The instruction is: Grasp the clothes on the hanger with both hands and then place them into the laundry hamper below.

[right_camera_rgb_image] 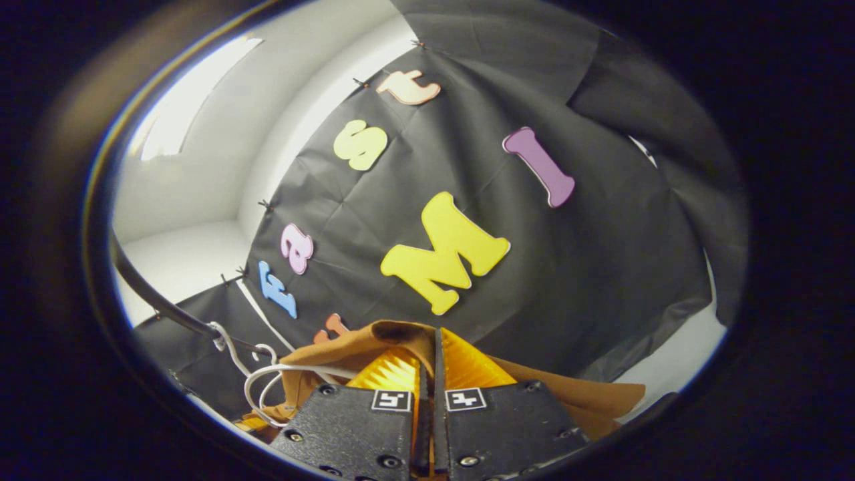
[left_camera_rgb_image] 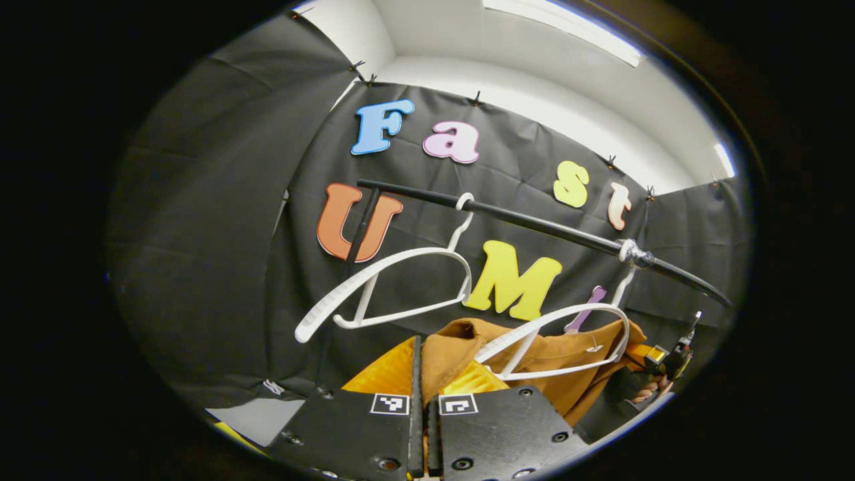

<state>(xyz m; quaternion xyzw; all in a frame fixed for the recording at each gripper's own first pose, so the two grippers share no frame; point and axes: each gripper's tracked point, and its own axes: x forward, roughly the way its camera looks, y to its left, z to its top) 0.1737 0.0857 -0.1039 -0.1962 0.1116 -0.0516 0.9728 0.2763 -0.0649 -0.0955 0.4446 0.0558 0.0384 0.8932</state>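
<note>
A brown garment hangs bunched on a white hanger under the black rail. In the left gripper view my left gripper is shut, with a fold of the garment pinched between its fingers at the cloth's left end. My right gripper, with a hand behind it, is at the garment's far right end. In the right gripper view my right gripper is shut on the brown garment, which folds over its fingertips. The white hanger shows to the left there.
An empty white hanger hangs on the rail left of the garment, tilted. The rail's upright post stands behind it. The rail curves along the left of the right gripper view. Black cloth walls close in behind and at both sides.
</note>
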